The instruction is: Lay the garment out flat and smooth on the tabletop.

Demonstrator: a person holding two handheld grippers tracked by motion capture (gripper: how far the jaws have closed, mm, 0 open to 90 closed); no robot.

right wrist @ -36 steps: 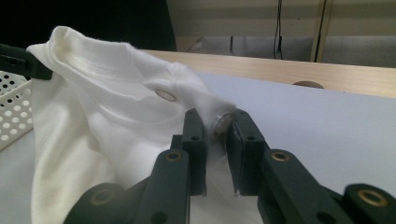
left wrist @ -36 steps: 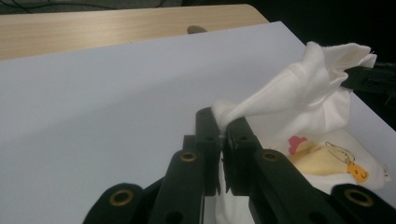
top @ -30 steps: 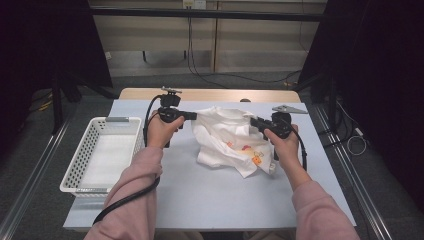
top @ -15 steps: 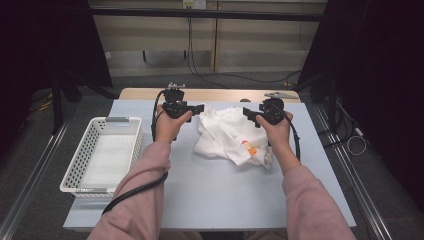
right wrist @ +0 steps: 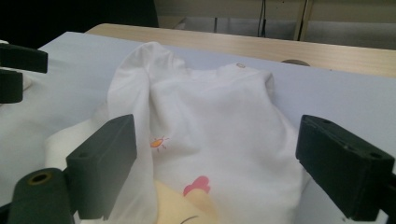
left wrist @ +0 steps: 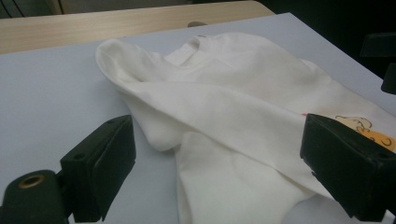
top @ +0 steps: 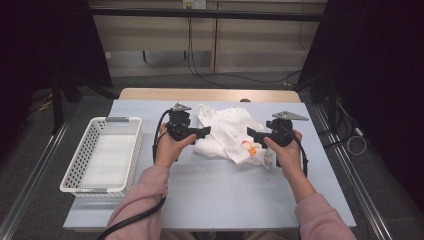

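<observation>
Nearest the person, at six o'clock, two pink-sleeved forearms reach over the pale blue table [top: 210, 200]. Past them, the left gripper [top: 204, 132] and right gripper [top: 252, 136] face each other, jaws just opened wide, with nothing pinched. Between them lies the crumpled white cotton shirt with an orange print [top: 227, 132], loose on the table near centre (toward twelve o'clock). At nine o'clock stands a white perforated plastic basket [top: 80, 155]. This looks like a release between folds; next, each gripper should probably pick a fresh edge of cloth.
</observation>
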